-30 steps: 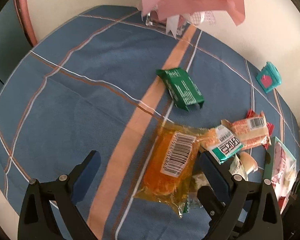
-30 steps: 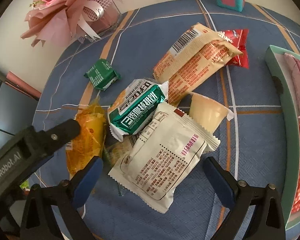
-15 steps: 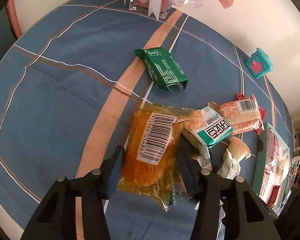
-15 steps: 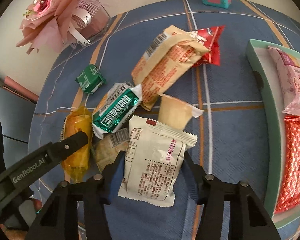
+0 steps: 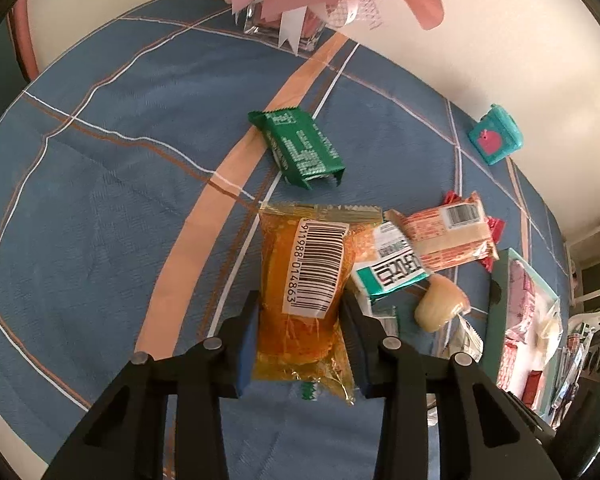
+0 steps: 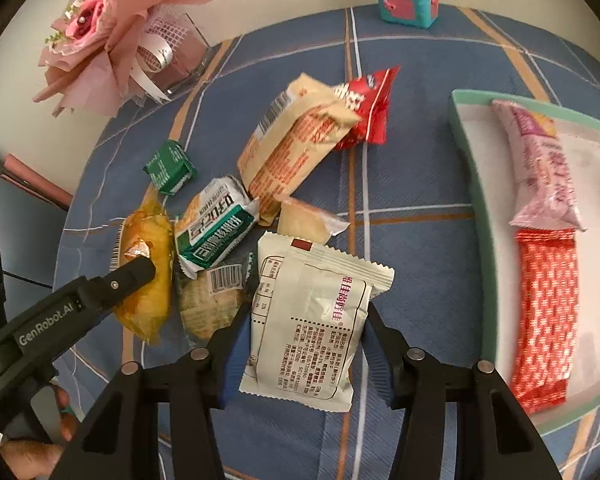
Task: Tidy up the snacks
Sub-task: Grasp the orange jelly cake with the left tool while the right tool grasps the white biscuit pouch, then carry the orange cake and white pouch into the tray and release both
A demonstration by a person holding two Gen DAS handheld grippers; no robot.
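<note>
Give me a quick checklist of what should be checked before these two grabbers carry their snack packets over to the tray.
1. Left gripper shut on the orange packet: ok.
2. Right gripper shut on the cream packet: ok.
3. Neither gripper has pinched a second packet: cannot tell.
4. Tray has bare floor for more: ok.
5. Cream packet lifted off the tablecloth: cannot tell.
</note>
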